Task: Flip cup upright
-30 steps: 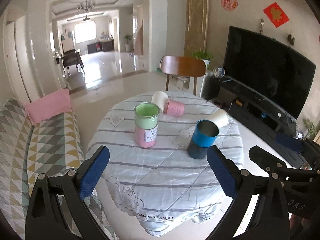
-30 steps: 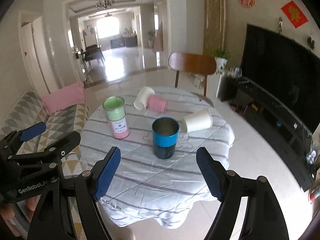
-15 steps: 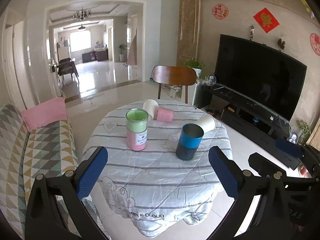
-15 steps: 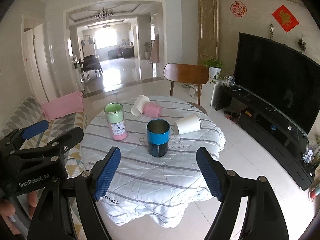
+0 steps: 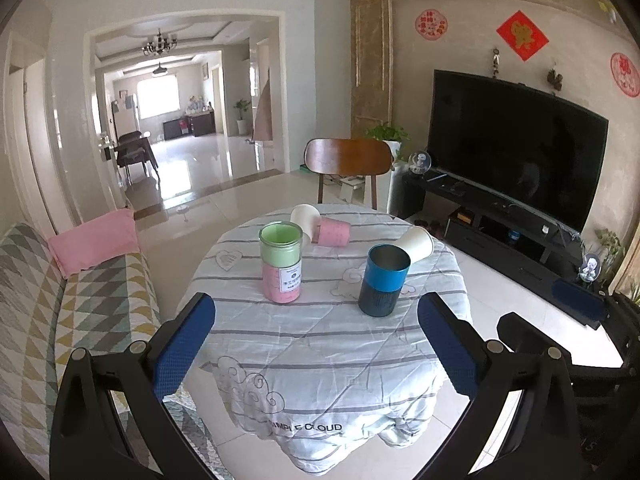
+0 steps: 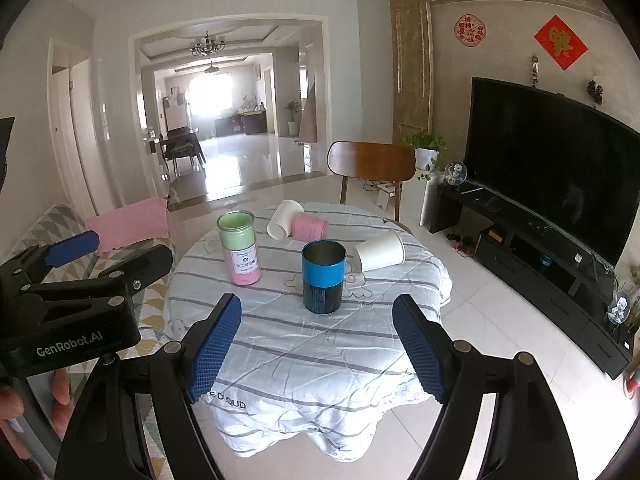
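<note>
A white paper cup lies on its side on the round table, just behind and right of an upright blue tin. A second white cup lies on its side at the back, touching a pink cup, also on its side. My left gripper and right gripper are both open and empty, held in front of the table's near edge, well short of the cups.
A green and pink canister stands upright at the table's left. The table has a striped cloth. A wooden chair stands behind it, a sofa to the left, a TV stand to the right.
Both grippers have drawn back and risen, so the table and cups look smaller and farther away. Both stay open. Nothing on the table has moved.
</note>
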Demonstrator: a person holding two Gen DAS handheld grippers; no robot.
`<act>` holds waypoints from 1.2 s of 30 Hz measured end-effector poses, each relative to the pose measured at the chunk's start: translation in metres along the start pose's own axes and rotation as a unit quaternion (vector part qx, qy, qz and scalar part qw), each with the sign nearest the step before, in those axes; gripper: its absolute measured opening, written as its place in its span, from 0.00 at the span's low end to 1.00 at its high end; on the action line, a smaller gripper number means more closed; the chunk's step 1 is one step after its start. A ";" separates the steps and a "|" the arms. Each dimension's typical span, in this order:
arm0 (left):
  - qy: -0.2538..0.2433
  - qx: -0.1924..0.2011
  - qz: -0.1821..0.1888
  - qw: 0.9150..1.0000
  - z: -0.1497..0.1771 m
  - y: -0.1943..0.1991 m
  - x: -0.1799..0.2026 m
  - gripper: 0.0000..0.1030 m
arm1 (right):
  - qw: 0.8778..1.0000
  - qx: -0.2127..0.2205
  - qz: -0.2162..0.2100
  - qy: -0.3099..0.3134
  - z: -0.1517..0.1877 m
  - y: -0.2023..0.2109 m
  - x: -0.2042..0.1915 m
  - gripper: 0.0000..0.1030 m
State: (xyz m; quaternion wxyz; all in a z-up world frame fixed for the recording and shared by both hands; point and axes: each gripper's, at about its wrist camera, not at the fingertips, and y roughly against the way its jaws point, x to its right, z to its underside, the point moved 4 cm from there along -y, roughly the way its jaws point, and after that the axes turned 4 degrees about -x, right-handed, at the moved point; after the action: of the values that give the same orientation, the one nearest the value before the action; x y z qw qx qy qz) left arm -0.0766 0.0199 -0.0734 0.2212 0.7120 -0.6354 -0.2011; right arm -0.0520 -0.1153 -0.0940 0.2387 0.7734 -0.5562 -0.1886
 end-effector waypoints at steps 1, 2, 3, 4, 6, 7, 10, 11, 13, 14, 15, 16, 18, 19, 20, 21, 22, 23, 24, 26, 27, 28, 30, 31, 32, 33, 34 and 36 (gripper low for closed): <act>0.001 0.001 0.000 1.000 0.000 0.001 -0.001 1.00 | 1.000 0.001 -0.002 -0.002 0.000 0.000 0.000 0.77; 0.002 0.002 0.000 1.000 0.001 0.002 -0.001 1.00 | 1.000 0.002 -0.004 -0.002 0.001 0.000 0.000 0.77; 0.001 0.001 -0.002 1.000 0.001 0.003 -0.002 1.00 | 1.000 0.003 -0.005 -0.003 0.000 0.000 0.000 0.77; 0.000 0.001 -0.002 1.000 0.001 0.003 -0.001 1.00 | 1.000 0.004 -0.004 -0.003 0.001 -0.001 0.000 0.77; -0.001 0.001 -0.002 1.000 0.001 0.003 -0.001 1.00 | 1.000 0.005 -0.003 -0.004 0.001 -0.001 0.000 0.77; -0.001 0.001 -0.002 1.000 0.001 0.004 -0.001 1.00 | 1.000 0.006 -0.002 -0.005 0.001 -0.001 0.000 0.77; -0.002 0.003 0.000 1.000 0.002 0.004 -0.001 1.00 | 1.000 0.005 -0.001 -0.009 0.002 -0.002 0.001 0.77; -0.002 0.003 0.000 1.000 0.001 0.004 -0.001 1.00 | 1.000 0.005 -0.001 -0.010 0.003 -0.001 0.002 0.77; -0.002 0.005 0.003 1.000 0.001 0.004 0.000 1.00 | 1.000 0.006 0.000 -0.011 0.003 -0.001 0.002 0.77; -0.002 0.006 0.008 1.000 0.000 0.005 0.001 1.00 | 1.000 0.004 0.001 -0.011 0.003 -0.002 0.003 0.77; -0.003 0.007 0.012 1.000 0.000 0.005 0.003 1.00 | 1.000 0.003 0.002 -0.011 0.003 -0.002 0.003 0.77; -0.007 0.010 0.013 1.000 -0.001 0.006 0.006 1.00 | 1.000 0.003 0.002 -0.010 0.003 -0.003 0.003 0.77; -0.016 0.017 0.013 1.000 -0.001 0.008 0.010 1.00 | 1.000 0.003 0.001 -0.010 0.004 -0.003 0.003 0.77; -0.019 0.019 0.009 1.000 -0.002 0.008 0.012 1.00 | 1.000 0.002 0.002 -0.009 0.004 -0.003 0.003 0.77; -0.020 0.020 0.009 1.000 -0.002 0.008 0.013 1.00 | 1.000 0.001 0.001 -0.007 0.004 -0.004 0.003 0.77; -0.020 0.017 0.012 1.000 -0.002 0.007 0.014 1.00 | 1.000 0.000 0.000 -0.007 0.004 -0.005 0.003 0.77; -0.020 0.017 0.010 1.000 -0.002 0.006 0.014 1.00 | 1.000 -0.001 -0.001 -0.007 0.005 -0.005 0.003 0.77; -0.020 0.017 0.006 1.000 -0.002 0.005 0.014 1.00 | 1.000 -0.001 -0.001 -0.006 0.005 -0.006 0.002 0.77; -0.020 0.017 0.006 1.000 -0.002 0.005 0.014 1.00 | 1.000 -0.002 -0.001 -0.005 0.005 -0.006 0.003 0.77; -0.019 0.014 0.006 1.000 -0.002 0.004 0.015 1.00 | 1.000 -0.005 -0.002 -0.005 0.006 -0.009 0.005 0.77; -0.018 0.013 0.006 1.000 -0.003 0.003 0.015 1.00 | 1.000 -0.006 -0.002 -0.006 0.006 -0.009 0.005 0.77; -0.018 0.012 0.005 1.000 -0.003 0.003 0.015 1.00 | 1.000 -0.006 -0.002 -0.008 0.006 -0.010 0.007 0.77; -0.019 0.011 0.003 1.000 -0.003 0.001 0.015 1.00 | 1.000 -0.009 -0.002 -0.011 0.006 -0.011 0.008 0.77; -0.019 0.010 0.003 1.000 -0.003 0.001 0.016 1.00 | 1.000 -0.011 -0.002 -0.014 0.006 -0.012 0.010 0.77; -0.019 0.008 0.002 1.000 -0.003 0.000 0.016 1.00 | 1.000 -0.012 -0.001 -0.016 0.007 -0.013 0.012 0.77; -0.019 0.007 0.002 1.000 -0.004 -0.002 0.016 1.00 | 1.000 -0.014 -0.002 -0.017 0.006 -0.015 0.012 0.77; -0.019 0.007 0.001 1.000 -0.004 -0.003 0.017 1.00 | 1.000 -0.015 -0.002 -0.018 0.006 -0.016 0.013 0.77; -0.020 0.005 -0.001 1.000 -0.005 -0.006 0.018 1.00 | 1.000 -0.016 -0.003 -0.018 0.006 -0.017 0.013 0.77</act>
State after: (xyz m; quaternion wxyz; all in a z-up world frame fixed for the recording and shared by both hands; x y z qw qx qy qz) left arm -0.0668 0.0032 -0.0728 0.2045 0.7097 -0.6400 -0.2120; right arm -0.0383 -0.1245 -0.1090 0.2405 0.7677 -0.5549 -0.2119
